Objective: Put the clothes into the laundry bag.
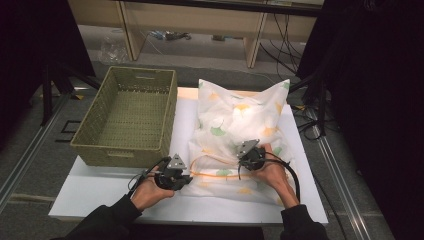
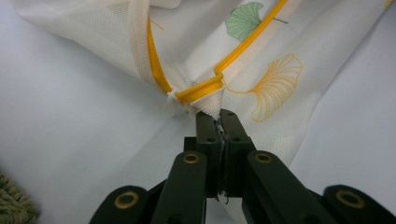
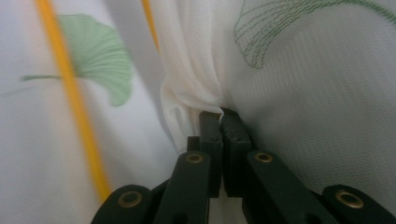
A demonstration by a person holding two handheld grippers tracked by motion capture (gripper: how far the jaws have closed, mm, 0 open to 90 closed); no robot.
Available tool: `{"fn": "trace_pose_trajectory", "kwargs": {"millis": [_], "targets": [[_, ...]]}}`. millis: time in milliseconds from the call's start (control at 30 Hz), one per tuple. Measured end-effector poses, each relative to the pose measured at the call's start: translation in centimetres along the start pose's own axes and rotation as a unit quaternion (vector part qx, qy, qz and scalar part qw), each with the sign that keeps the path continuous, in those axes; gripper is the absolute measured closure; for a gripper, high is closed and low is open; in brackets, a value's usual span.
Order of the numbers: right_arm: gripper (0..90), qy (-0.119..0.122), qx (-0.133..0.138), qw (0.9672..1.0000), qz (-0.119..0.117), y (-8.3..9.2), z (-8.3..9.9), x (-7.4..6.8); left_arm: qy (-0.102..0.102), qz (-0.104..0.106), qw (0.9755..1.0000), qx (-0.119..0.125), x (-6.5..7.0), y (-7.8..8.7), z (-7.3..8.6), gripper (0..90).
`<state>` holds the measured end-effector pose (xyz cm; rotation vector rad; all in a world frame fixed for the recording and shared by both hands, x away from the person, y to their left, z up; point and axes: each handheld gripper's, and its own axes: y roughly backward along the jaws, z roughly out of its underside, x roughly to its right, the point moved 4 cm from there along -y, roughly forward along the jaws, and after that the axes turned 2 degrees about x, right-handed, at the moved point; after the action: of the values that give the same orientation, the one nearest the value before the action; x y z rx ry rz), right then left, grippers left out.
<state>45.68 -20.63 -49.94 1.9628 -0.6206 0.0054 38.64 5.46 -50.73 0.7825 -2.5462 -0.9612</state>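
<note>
We've both grippers — left gripper (image 2: 219, 113), right gripper (image 3: 219, 113) — clamped on pillowcase (image 1: 240, 120) fabric; uneven pull cld slip thin mesh.

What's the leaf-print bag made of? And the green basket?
Bag: looks like fine white mesh fabric, matte, with a visible weave grain, printed ginkgo leaves and a yellow zipper. Basket: woven olive strands, probably paper rope or plastic; the look leaves it open.

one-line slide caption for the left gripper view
Left tool shut on the mesh laundry bag at the corner end of its yellow zipper.
</note>
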Motion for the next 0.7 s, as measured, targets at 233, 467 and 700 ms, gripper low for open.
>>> {"fn": "trace_pose_trajectory", "kwargs": {"millis": [233,467,700], "targets": [[90.0,-0.021,0.017,0.9982,0.053,-0.7,0.3,3.4,-0.017,0.003,0.9998,-0.005,-0.3,-0.3,-0.1,88.0],[90.0,-0.042,0.026,0.9959,0.075,-0.4,0.1,4.4,-0.017,-0.002,0.9998,-0.009,-0.7,-0.2,-0.1,88.0],[90.0,-0.006,0.058,0.9968,0.055,3.8,-0.3,2.5,0.007,-0.010,0.9999,0.006,-1.7,0.6,-0.3,88.0]]}}
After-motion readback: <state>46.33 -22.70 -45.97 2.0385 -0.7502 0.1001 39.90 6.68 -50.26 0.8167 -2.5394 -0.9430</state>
